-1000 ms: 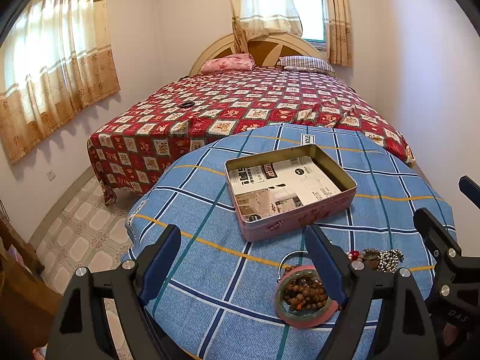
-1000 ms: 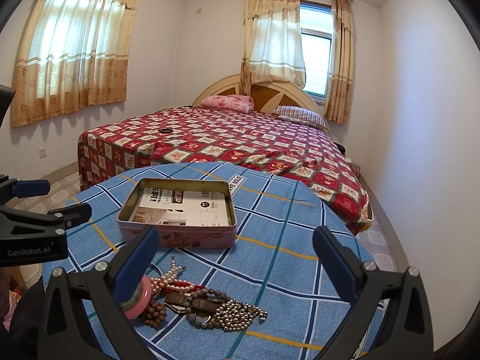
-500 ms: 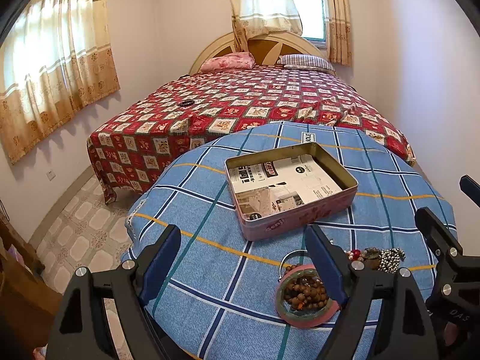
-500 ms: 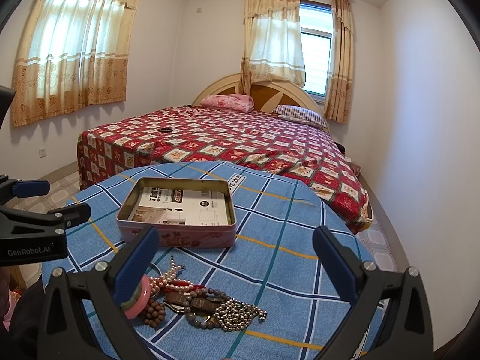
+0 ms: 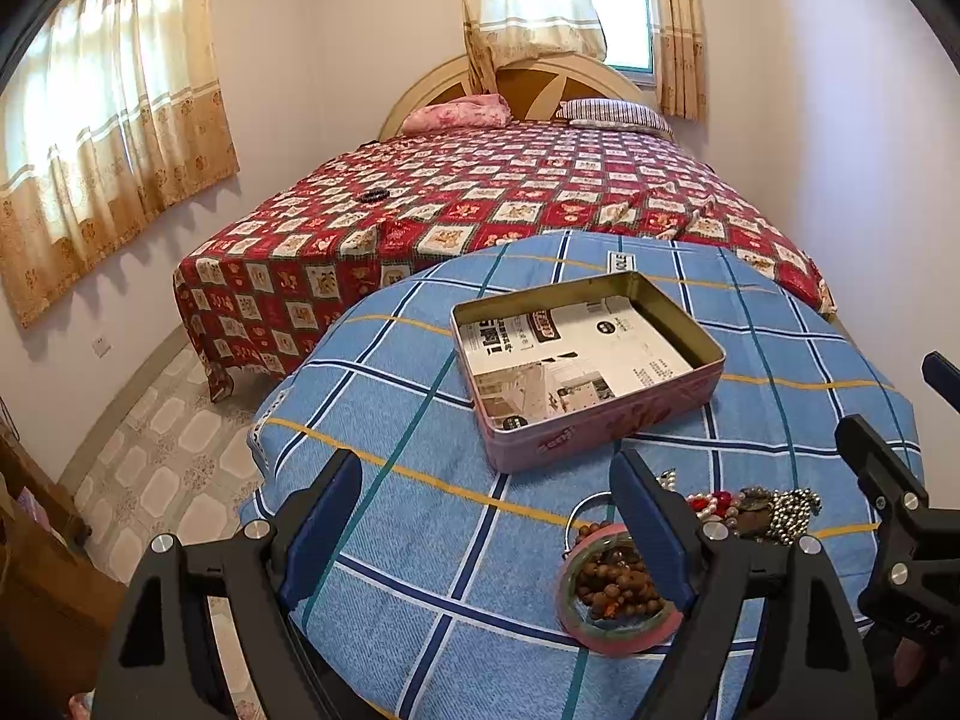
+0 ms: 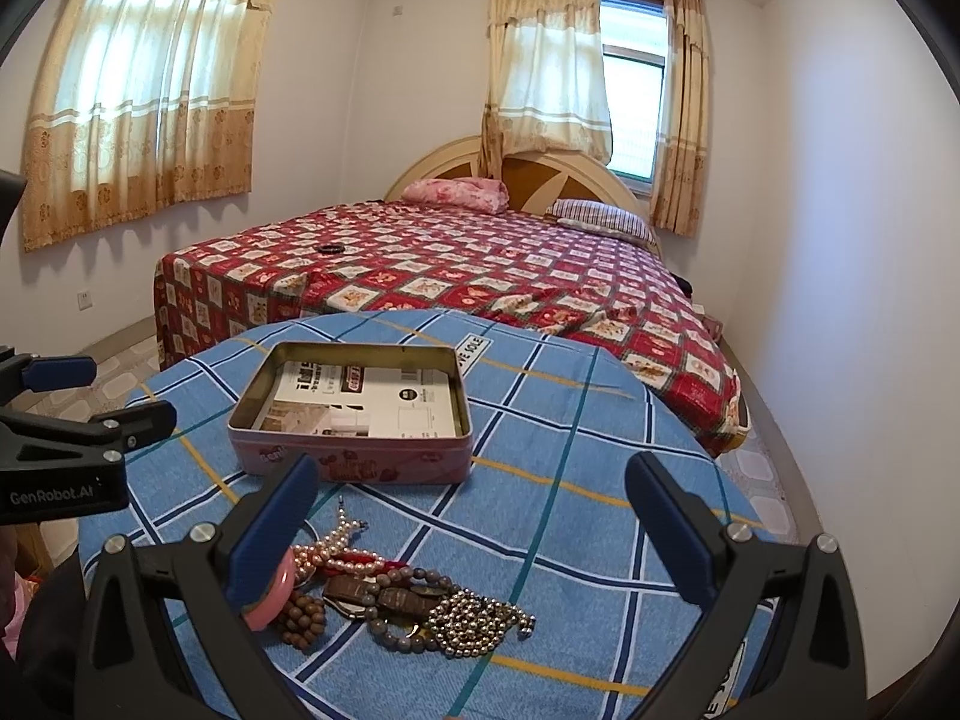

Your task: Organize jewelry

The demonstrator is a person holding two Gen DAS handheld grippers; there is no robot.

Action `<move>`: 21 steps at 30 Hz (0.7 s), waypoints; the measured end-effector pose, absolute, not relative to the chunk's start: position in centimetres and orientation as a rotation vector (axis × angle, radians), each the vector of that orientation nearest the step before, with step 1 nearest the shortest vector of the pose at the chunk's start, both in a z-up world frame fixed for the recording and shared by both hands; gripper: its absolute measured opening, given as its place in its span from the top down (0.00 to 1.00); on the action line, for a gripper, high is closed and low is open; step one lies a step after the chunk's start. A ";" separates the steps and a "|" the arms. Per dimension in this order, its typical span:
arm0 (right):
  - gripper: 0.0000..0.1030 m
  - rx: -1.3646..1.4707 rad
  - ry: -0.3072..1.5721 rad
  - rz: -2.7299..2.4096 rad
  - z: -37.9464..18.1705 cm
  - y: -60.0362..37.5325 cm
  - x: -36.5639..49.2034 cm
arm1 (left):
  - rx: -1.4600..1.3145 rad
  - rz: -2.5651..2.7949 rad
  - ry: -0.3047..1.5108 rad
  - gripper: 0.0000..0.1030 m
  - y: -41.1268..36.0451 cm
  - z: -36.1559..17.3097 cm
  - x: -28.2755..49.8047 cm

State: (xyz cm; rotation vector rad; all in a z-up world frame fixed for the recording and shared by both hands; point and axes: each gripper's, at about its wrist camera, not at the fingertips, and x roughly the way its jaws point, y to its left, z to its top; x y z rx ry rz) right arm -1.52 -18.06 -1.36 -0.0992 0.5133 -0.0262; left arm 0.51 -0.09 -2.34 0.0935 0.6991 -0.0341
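Open tin (image 6: 351, 414), counter centre, ready for filling; jewelry heap (image 6: 390, 594) near front edge; left tongs (image 5: 489, 531), right tongs (image 6: 471, 534) wide, empty.

The tin (image 6: 351, 414) looks like thin metal, dull gold inside and glossy pink outside, lined with printed paper (image 6: 366, 399). It sits on a woven cloth (image 6: 570, 480) with a matt, slightly ribbed surface. The silver beads (image 6: 480, 624) shine like metal (the brown beads (image 6: 303, 618) look like matt wood).

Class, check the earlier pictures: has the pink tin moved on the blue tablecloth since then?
No. The pink tin sits at the same place against the tablecloth's yellow stripe in both views.
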 end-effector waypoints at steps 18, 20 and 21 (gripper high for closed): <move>0.00 -0.087 0.661 -0.060 -6.0 -22.2 -1.9 | 0.148 -0.110 0.816 0.17 -3.1 -7.6 0.7; 0.00 -0.092 0.664 -0.045 -6.2 -22.0 -2.0 | 0.153 -0.110 0.834 0.17 -3.2 -8.3 0.7; 0.00 -0.096 0.666 -0.041 -6.4 -21.9 -2.0 | 0.150 -0.122 0.836 0.18 -3.3 -8.4 0.6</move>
